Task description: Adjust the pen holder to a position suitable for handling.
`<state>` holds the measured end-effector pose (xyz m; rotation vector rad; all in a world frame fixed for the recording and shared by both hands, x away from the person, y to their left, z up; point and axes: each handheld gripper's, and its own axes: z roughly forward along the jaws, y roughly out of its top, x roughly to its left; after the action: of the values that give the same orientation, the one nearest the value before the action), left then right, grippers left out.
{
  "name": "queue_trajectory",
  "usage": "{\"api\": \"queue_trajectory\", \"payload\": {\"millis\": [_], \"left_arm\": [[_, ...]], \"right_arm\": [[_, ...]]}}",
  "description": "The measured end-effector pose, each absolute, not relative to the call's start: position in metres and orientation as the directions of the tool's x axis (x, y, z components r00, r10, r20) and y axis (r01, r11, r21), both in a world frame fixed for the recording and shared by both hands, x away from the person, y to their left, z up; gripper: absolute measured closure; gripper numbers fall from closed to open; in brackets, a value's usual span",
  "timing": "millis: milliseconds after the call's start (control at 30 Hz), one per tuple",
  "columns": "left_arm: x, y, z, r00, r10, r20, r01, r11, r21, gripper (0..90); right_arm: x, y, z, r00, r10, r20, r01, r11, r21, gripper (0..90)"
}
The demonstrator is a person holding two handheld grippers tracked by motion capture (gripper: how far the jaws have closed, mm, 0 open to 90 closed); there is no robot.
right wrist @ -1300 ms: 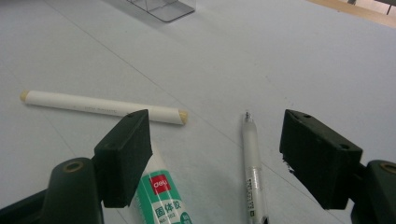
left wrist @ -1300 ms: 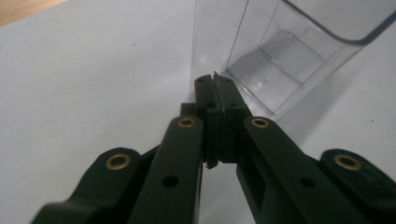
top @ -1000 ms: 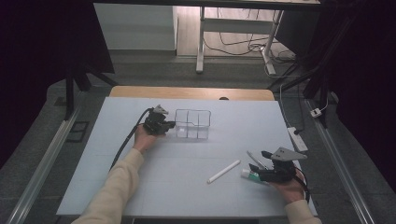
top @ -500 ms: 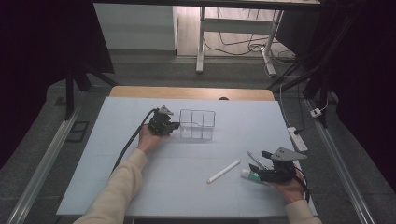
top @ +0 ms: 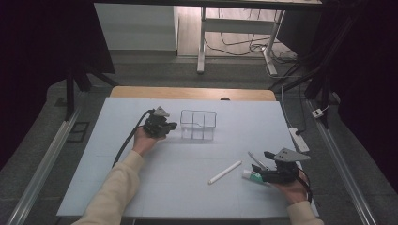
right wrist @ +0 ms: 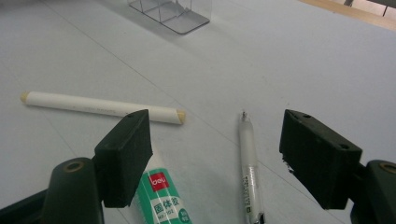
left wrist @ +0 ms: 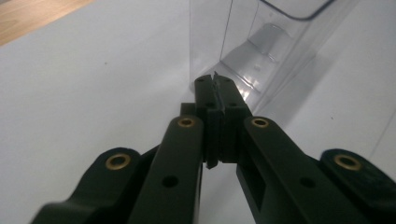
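Shifting rightward across the last second, the clear divided organizer (top: 198,124) now sits farther right on the table (top: 94,159), pushed or dragged by the left gripper (top: 170,126). Its jaws are pressed together at the organizer's near-left wall (left wrist: 210,42); whether they pinch that wall cannot be told. The right gripper (top: 263,174) has stayed at the near right, jaws wide, above the glue stick (right wrist: 164,196) and the pen (right wrist: 249,158); the white pencil (right wrist: 100,107) lies just left. Judgement: the organizer is being positioned for loading.
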<state>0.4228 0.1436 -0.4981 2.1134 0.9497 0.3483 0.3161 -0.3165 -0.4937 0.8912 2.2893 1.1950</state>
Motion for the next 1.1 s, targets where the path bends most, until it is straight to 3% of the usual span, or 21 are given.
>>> {"api": "queue_trajectory", "payload": {"millis": [300,733,1100], "left_arm": [[0.392,0.163,-0.489,0.682,0.729,-0.054,0.494,-0.406,0.769,88.1],[0.332,0.184,-0.484,0.68,0.731,-0.057,0.476,-0.381,0.793,50.4],[0.298,0.203,-0.489,0.671,0.739,-0.065,0.487,-0.373,0.79,39.9]], "right_arm": [[0.316,-0.316,-0.494,-0.715,0.697,-0.061,0.35,0.432,0.831,24.7],[0.316,-0.319,-0.494,-0.712,0.699,-0.06,0.349,0.427,0.834,24.7],[0.315,-0.319,-0.494,-0.711,0.7,-0.064,0.347,0.429,0.834,25.1]]}}
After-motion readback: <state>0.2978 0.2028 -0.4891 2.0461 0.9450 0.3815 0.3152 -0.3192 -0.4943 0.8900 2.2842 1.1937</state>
